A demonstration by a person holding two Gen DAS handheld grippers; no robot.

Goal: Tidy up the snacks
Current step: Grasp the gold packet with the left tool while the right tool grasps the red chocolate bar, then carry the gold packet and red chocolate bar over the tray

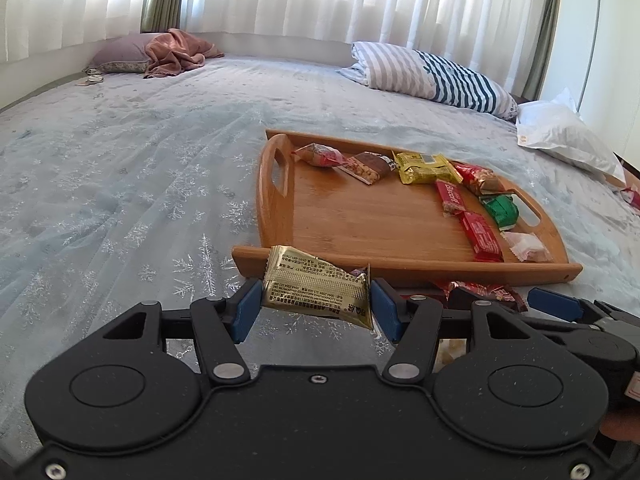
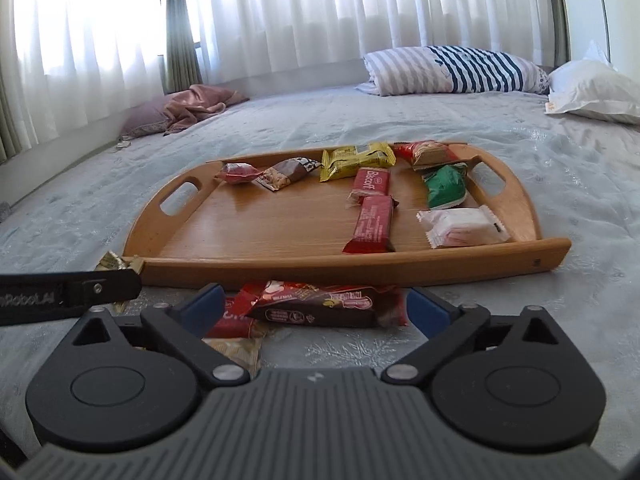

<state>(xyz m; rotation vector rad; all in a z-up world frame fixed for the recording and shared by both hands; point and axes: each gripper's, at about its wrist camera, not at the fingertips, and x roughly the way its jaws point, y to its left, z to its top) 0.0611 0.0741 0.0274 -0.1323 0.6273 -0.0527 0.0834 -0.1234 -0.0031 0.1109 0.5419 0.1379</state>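
Note:
My left gripper (image 1: 316, 300) is shut on a gold snack packet (image 1: 316, 290) and holds it above the bedspread, just short of the near rim of the wooden tray (image 1: 360, 220). The tray holds several snacks, among them a yellow packet (image 1: 426, 167), red Biscoff bars (image 1: 478, 236) and a green packet (image 1: 500, 210). My right gripper (image 2: 316, 308) is open, its blue pads either side of a dark red-brown snack bar (image 2: 320, 306) lying on the bed before the tray (image 2: 260, 224). The gold packet's tip (image 2: 116, 262) shows at the left.
More loose packets (image 2: 236, 322) lie under the right gripper. A striped pillow (image 2: 452, 70) and a white pillow (image 2: 596, 92) are at the far right of the bed, and a pink blanket on a mauve pillow (image 2: 188, 110) lies at the far left. Curtains hang behind.

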